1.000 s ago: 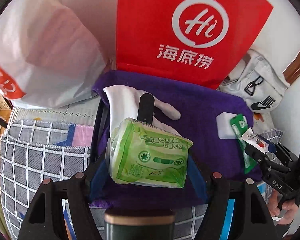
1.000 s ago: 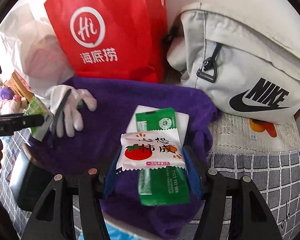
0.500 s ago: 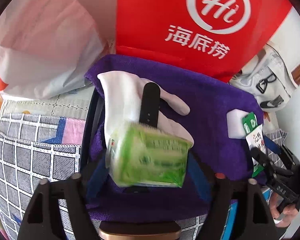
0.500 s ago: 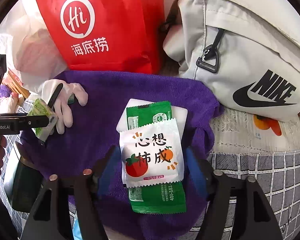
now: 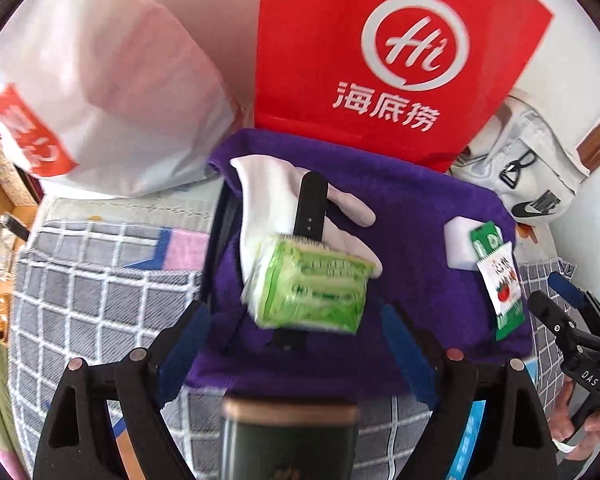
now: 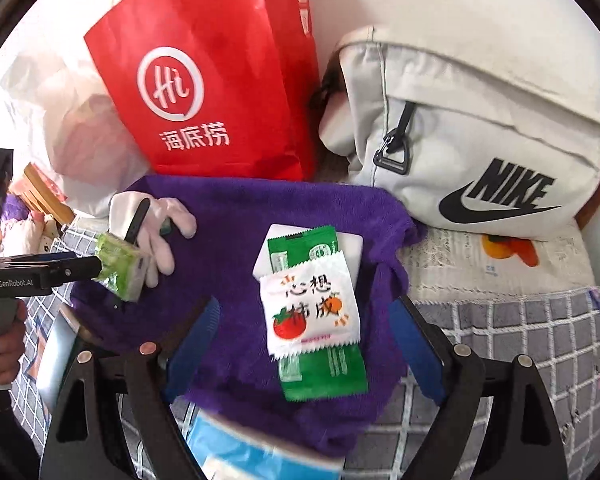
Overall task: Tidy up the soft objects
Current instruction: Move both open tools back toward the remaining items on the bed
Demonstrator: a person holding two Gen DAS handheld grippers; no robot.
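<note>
A fuzzy purple towel (image 5: 416, 216) lies rumpled over a grey checked woven cloth (image 5: 96, 304). In the left wrist view a soft, blocky green tissue pack (image 5: 308, 288) in glossy film sits at mid-frame, partly over a limp white glove (image 5: 260, 204) and a flat black strap (image 5: 310, 208). The left gripper (image 5: 296, 344) has just been opening; its blue-padded jaws stand wide at either side of the pack, not pressing it.

In the right wrist view a crinkly white sachet (image 6: 310, 312) printed with a tomato overlaps a shiny green packet (image 6: 324, 372), both over a flat white card (image 6: 352, 248) at mid-frame on the towel. The right gripper (image 6: 304, 340) has likewise just been opening, jaws wide and clear of the sachets that lie between them.

Along the upper frame stand a stiff red paper bag (image 6: 212, 80), a wrinkled white plastic bag (image 5: 112, 92) and a pale grey fabric backpack (image 6: 480, 128), against a light wall
</note>
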